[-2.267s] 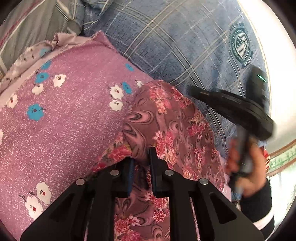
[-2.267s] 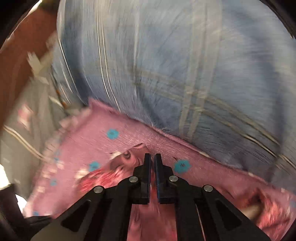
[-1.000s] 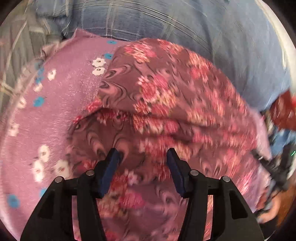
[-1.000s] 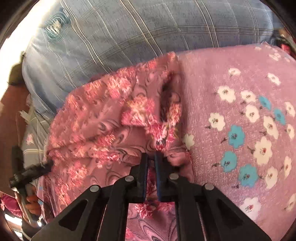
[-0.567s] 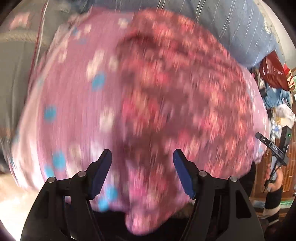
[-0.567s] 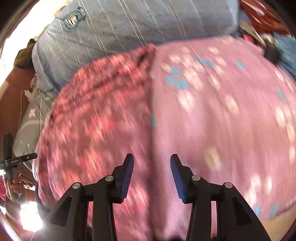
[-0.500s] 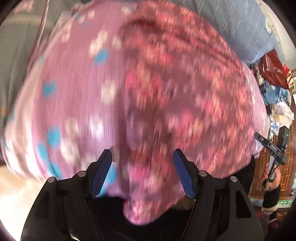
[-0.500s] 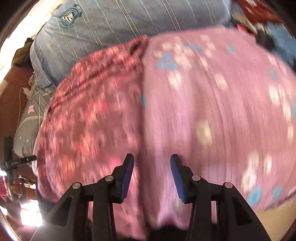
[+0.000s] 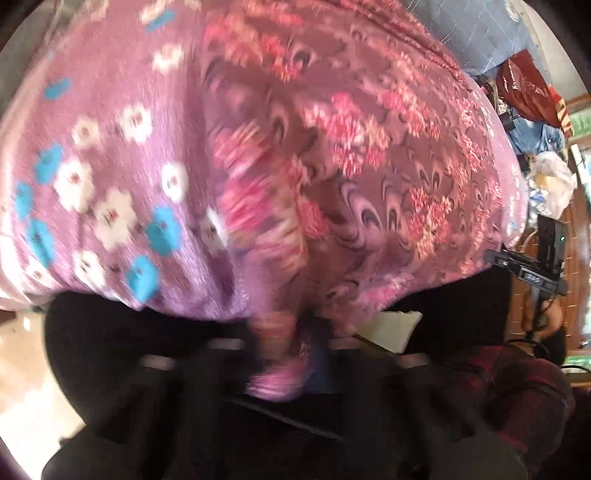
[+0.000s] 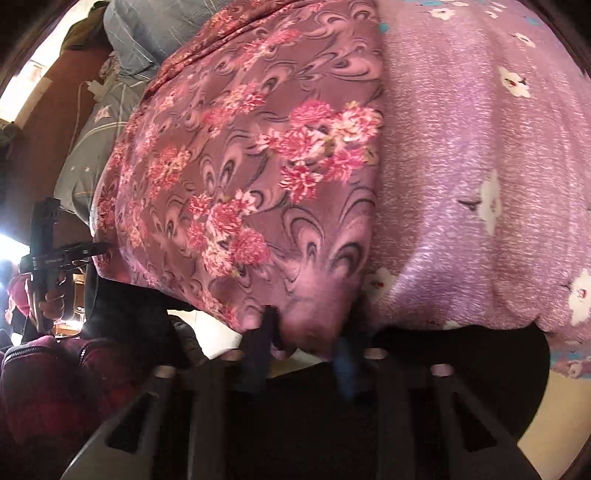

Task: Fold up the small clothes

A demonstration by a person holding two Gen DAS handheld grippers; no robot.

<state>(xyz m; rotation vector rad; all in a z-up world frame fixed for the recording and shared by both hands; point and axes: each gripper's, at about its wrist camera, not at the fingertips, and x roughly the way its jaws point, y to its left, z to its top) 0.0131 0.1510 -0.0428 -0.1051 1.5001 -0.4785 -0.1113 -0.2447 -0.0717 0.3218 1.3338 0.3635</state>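
The small garment, mauve with red flowers and swirls (image 9: pixel 369 155), lies spread on a purple blanket with white and blue flowers (image 9: pixel 110 177). Its near hem hangs over the blanket's front edge. My left gripper (image 9: pixel 288 354) is blurred at that hem, with a fold of the cloth between its fingers. In the right wrist view the garment (image 10: pixel 240 166) covers the left half of the blanket (image 10: pixel 480 147). My right gripper (image 10: pixel 306 350) has its fingers apart around another bulge of the hem. Each gripper shows at the edge of the other's view: the right one (image 9: pixel 532 269) and the left one (image 10: pixel 55 254).
A blue checked pillow (image 9: pixel 480 29) lies behind the garment. A grey star-print sheet (image 10: pixel 88 147) is to the left. Bags and clutter (image 9: pixel 532 110) pile up at the far right. The person's dark clothing (image 10: pixel 110 369) fills the space below the blanket's edge.
Both grippers opened, let go of the garment and pulled back to the near edge of the blanket. They now sit at the garment's hanging hem, and the left one's fingers have come together.
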